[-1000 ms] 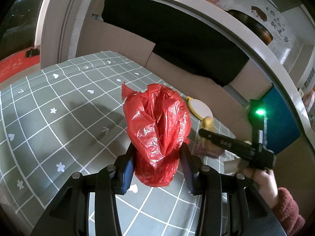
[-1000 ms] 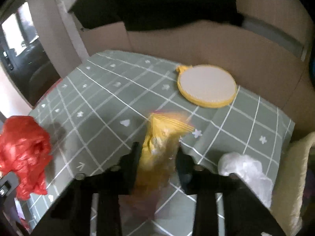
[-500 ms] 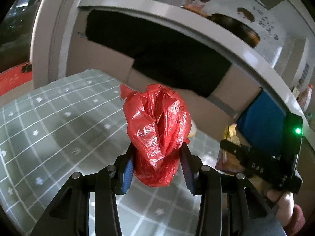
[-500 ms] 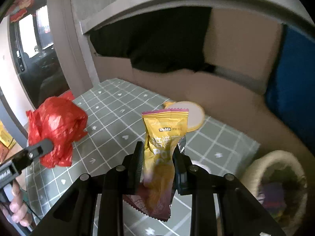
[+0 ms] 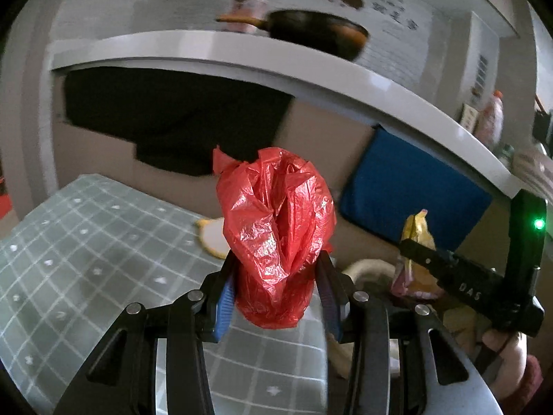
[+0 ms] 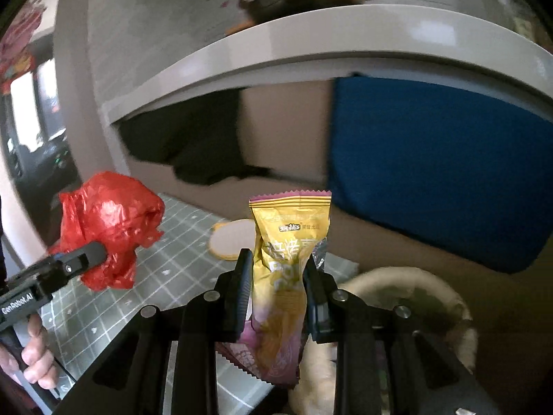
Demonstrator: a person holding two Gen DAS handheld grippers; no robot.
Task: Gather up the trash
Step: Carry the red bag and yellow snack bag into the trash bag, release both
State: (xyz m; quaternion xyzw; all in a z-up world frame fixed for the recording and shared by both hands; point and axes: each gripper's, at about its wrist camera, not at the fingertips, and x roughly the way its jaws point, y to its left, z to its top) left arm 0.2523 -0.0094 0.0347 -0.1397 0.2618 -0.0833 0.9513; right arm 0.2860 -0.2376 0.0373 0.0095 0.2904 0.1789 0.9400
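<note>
At lower left of both wrist views lies a table under a grey-green tablecloth [image 5: 86, 242] with a white grid and small white hearts and flowers. Behind it runs a tan wall with a black cloth [image 5: 172, 121] hanging under a curved white counter edge [image 5: 311, 69], where a dark pan [image 5: 318, 33] sits, blurred. At centre, the left gripper [image 5: 276, 294] pinches a crumpled red plastic bag [image 5: 276, 228], held up off the table. A round yellow-rimmed pad [image 6: 230, 238] lies at the table's far edge. Right of centre hangs a blue panel [image 6: 442, 166]. The right gripper [image 6: 278, 294] is clamped on an upright yellow snack wrapper [image 6: 287, 259]. At lower right, beside the table's edge, is a cream woven basket [image 6: 414, 283], partly hidden by the gripper.
</note>
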